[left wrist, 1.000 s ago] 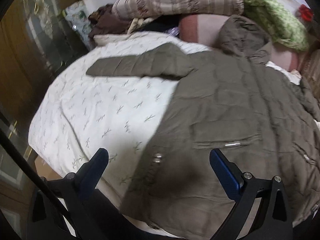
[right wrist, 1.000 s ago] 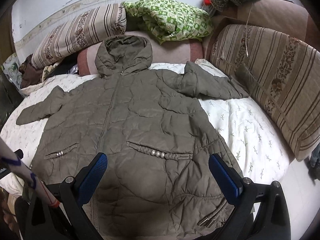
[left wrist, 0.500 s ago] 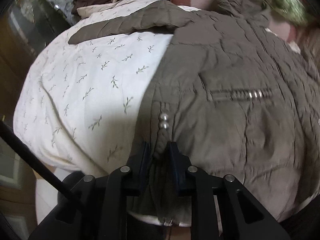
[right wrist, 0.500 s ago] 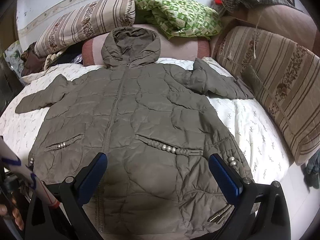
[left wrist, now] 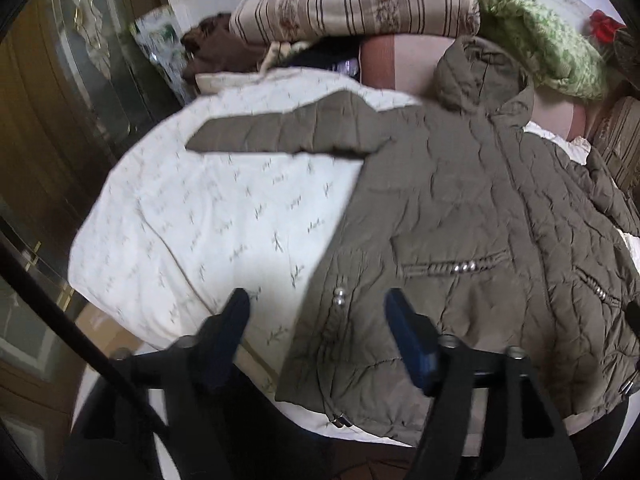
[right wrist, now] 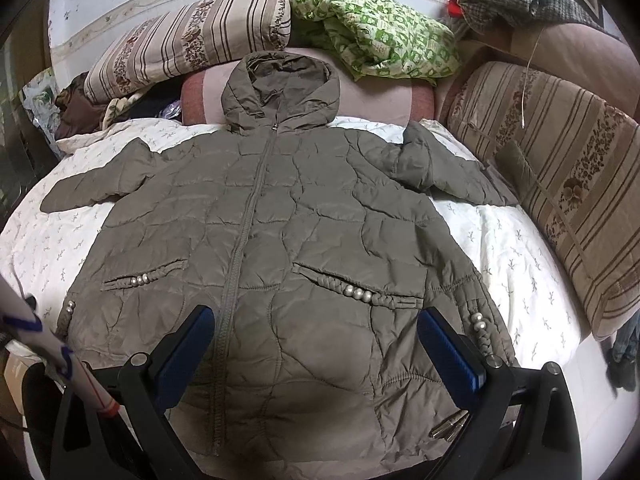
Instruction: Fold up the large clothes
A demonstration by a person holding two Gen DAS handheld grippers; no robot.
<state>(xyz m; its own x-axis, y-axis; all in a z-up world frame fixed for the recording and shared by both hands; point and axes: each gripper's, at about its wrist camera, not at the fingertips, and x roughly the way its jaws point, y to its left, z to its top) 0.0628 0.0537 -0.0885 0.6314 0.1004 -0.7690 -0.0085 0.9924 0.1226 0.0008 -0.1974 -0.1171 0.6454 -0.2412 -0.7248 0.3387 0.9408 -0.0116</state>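
Left claw lets go of the coat's hem

Half a second ago your left claw (left wrist: 316, 320) was pinched shut on the hem of the coat (left wrist: 460, 216) just below the two pearl beads (left wrist: 339, 297); its jaws have just been opening and now stand apart with nothing clamped, pulled back above the hem corner, which lies flat on the bed (left wrist: 192, 216).

We see a bed (right wrist: 520, 264) under a white sheet with a small sprig print. At its head lies a striped bolster (right wrist: 188, 48), with a crumpled green patterned cloth (right wrist: 384, 44) just beside it. A second striped cushion (right wrist: 560, 184) leans along one side, and a checked cloth (right wrist: 516, 4) sits above it. Brown clothing (left wrist: 216, 52) is heaped near a wooden door (left wrist: 36, 120).
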